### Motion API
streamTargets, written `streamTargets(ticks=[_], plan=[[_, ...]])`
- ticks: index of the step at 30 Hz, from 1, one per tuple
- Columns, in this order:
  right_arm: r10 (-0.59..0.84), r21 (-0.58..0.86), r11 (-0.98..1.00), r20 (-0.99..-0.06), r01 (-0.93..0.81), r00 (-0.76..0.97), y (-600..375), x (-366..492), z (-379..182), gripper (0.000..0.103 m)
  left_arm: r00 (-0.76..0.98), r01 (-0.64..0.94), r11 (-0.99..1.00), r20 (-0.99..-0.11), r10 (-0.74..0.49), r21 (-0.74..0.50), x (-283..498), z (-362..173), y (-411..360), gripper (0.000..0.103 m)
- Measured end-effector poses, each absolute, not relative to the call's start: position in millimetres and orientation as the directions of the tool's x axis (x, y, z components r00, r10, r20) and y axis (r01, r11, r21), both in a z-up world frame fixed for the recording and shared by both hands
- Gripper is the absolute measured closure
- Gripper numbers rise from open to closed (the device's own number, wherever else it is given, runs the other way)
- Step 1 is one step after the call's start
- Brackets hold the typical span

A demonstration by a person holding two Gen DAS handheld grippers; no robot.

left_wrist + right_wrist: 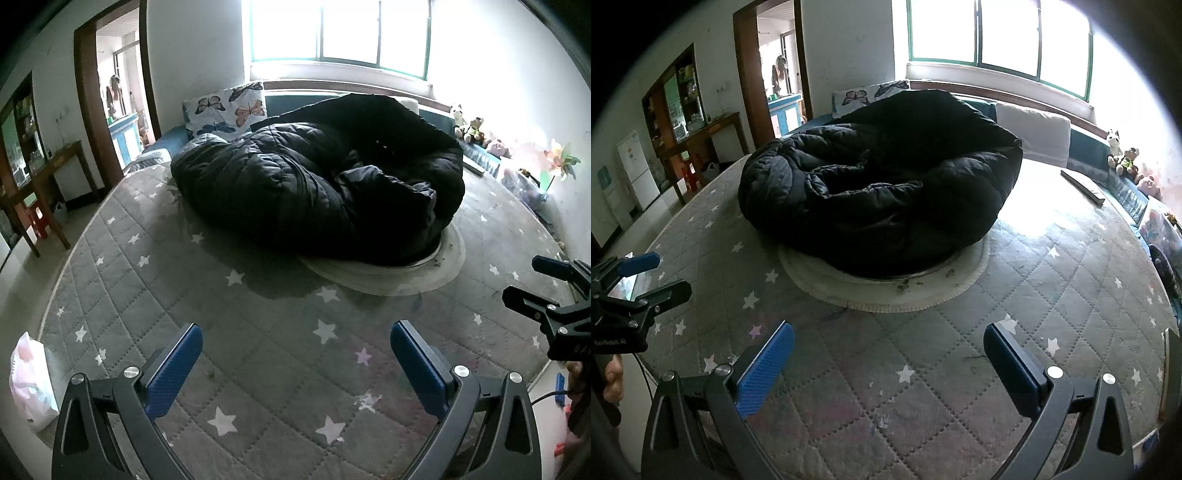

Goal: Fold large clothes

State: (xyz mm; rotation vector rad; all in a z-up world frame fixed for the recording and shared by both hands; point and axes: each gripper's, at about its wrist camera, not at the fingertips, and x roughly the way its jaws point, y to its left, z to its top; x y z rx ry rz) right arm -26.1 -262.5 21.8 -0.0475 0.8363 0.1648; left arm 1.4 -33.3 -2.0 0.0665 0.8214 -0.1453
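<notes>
A large black puffy down coat (325, 181) lies in a crumpled heap in the middle of the grey star-patterned mattress (207, 295); it also shows in the right wrist view (886, 184). It rests partly on a round white mat (384, 273). My left gripper (295, 365) is open and empty above the mattress, well short of the coat. My right gripper (888, 365) is open and empty too, also short of the coat. Each gripper shows at the edge of the other's view: the right one (535, 284) and the left one (653, 273).
A butterfly pillow (229, 110) and a white folded blanket (1034, 133) lie at the bed's head under the window. Stuffed toys (1123, 155) line the right wall. A wooden desk (48, 173) and doorway stand left. A plastic bag (29, 384) sits by the near left edge.
</notes>
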Motion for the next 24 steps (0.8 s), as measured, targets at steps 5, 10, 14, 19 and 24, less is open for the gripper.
streamTargets(ticks=[5, 10, 14, 19, 24], plan=[[0.129, 0.026, 0.986, -0.748, -0.165, 0.651, -261, -23, 19, 0.0, 0.67, 0.153, 0.988, -0.736, -0.099, 0.006, 2, -4, -41, 0.0], [0.132, 0.031, 0.986, -0.749, -0.164, 0.649, -262, -22, 18, 0.0, 0.666, 0.15, 0.989, -0.739, -0.098, 0.004, 2, -4, -40, 0.0], [0.134, 0.035, 0.986, -0.75, -0.163, 0.648, -264, -20, 17, 0.0, 0.66, 0.147, 0.989, -0.745, -0.097, 0.002, 5, -6, -40, 0.0], [0.142, 0.044, 0.985, -0.755, -0.166, 0.641, -265, -18, 15, 0.0, 0.654, 0.15, 0.989, -0.75, -0.094, 0.006, 10, -8, -40, 0.0], [0.144, 0.043, 0.984, -0.76, -0.172, 0.633, -265, -14, 13, 0.0, 0.649, 0.151, 0.988, -0.755, -0.092, 0.009, 15, -10, -39, 0.0]])
